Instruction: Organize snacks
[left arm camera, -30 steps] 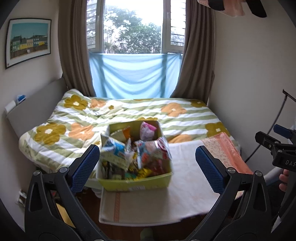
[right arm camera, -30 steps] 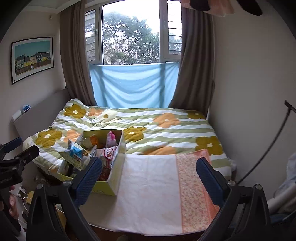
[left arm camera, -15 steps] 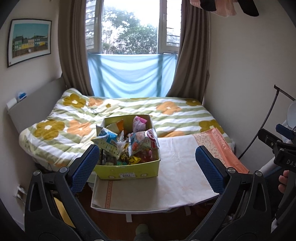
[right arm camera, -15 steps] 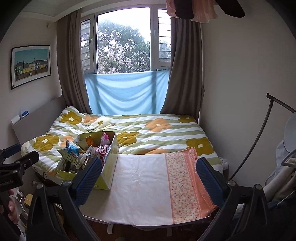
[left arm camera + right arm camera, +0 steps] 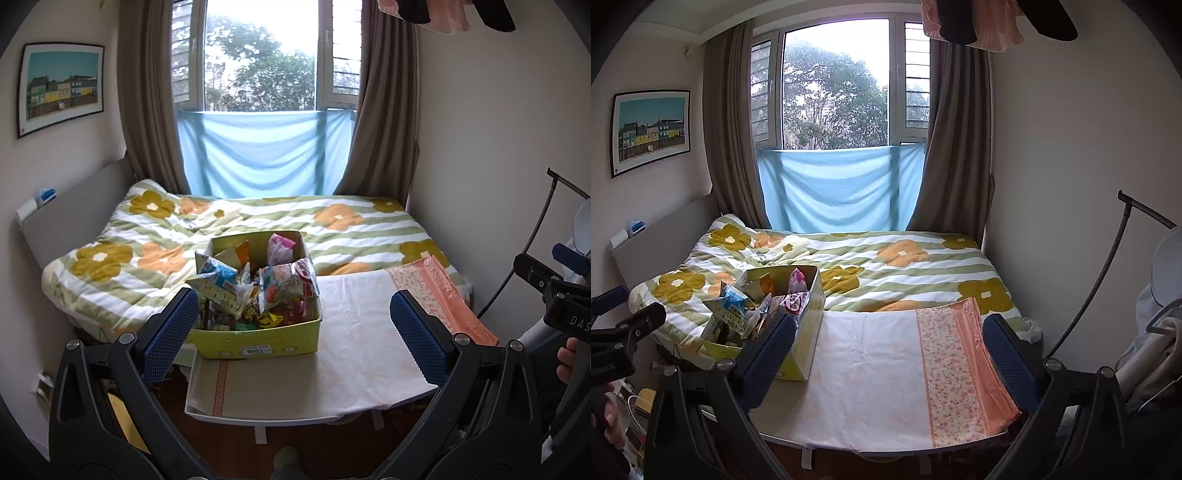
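Left wrist view showed the yellow-green snack box [image 5: 258, 341] standing on the left part of the cloth-covered table [image 5: 354, 362] at the foot of the bed [image 5: 332, 229], crammed with snack packets [image 5: 255, 291] that stood up above its rim. My left gripper [image 5: 294, 328] hung short of the box with its jaws wide apart and nothing between them; the right gripper [image 5: 891, 354], seen from its own camera, was equally agape and empty, facing the bare white and floral cloth [image 5: 886, 369] to the right of the box. Every packet I could see lay in the box, none on the cloth. I judged that this fits either packets yet to be sorted out onto the cloth or packets already gathered into the box, and the frames did not settle which, so I logged no next move beyond noting that any grasp would need a gripper brought much closer, over the box's open top. Against the frame one second earlier, both cameras sat farther back and higher: the box looked smaller, and the table's near edge and the floor beneath had come into view. The box and its contents appeared unchanged.
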